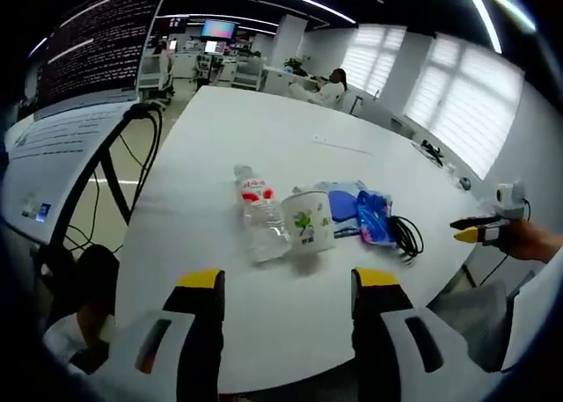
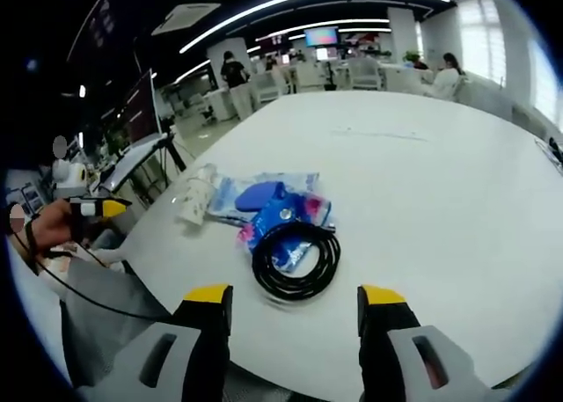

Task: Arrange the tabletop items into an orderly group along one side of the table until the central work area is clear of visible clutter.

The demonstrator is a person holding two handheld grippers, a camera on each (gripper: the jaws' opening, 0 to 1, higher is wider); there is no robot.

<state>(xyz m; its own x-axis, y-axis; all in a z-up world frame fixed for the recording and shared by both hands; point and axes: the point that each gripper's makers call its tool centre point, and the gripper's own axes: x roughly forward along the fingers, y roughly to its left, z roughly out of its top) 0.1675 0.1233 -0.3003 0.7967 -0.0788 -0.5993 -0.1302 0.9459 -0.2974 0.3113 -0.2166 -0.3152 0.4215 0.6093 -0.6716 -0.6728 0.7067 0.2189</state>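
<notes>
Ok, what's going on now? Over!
Left gripper open, right gripper open, both empty. Clear plastic water bottle, white leaf-print cup, blue packets, coiled black cable clustered on white table. Nothing blocking.

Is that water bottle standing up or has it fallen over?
Fallen over. The water bottle lies on its side on the white table, cap pointing away, right beside the upright paper cup.
</notes>
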